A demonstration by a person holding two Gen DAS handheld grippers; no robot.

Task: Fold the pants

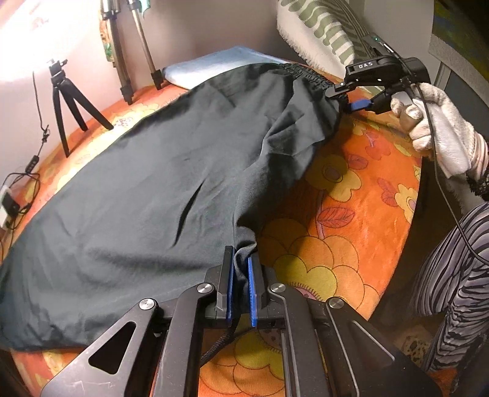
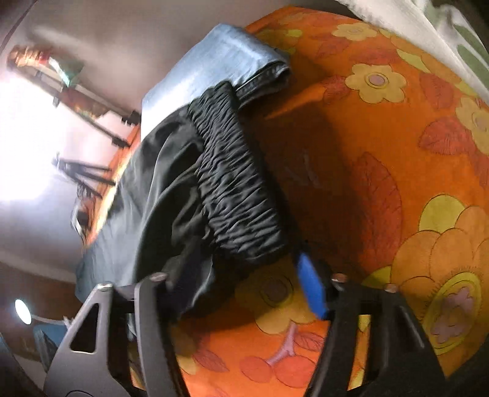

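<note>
Dark pants (image 1: 159, 183) spread on the orange floral bedspread (image 1: 351, 232), left gripper (image 1: 241, 284) clamped on the near fabric edge, right gripper (image 2: 241, 293) half-open astride the elastic waistband (image 2: 238, 183), nothing pinched; next: close there, then fold.

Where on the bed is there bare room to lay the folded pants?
Bare orange bedspread lies right of the dark pants, toward the bed's near edge. Crowded: tripods and cables along the left wall, folded blue cloth behind.

Orange floral bedspread (image 1: 351, 213), pale wall (image 1: 189, 27), tripods (image 1: 65, 91)
</note>
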